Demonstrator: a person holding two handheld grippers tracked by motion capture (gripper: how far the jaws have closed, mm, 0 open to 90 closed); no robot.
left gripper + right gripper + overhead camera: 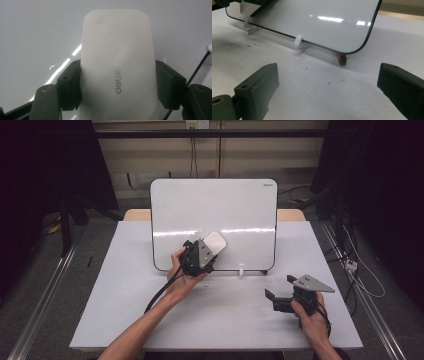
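Note:
A white whiteboard with a thin black rim stands tilted on small white feet at the back of the table. My left gripper is shut on a white eraser and holds it against the board's lower left area. In the left gripper view the eraser sits between both jaws, with grey lettering on its back. My right gripper rests low on the table at the front right, open and holding nothing. Its view shows the board's lower edge ahead of the spread jaws.
The grey-white table top reaches to the front and sides. A white foot clip and a small red-brown block sit under the board's lower edge. Dark stands and cables flank the table.

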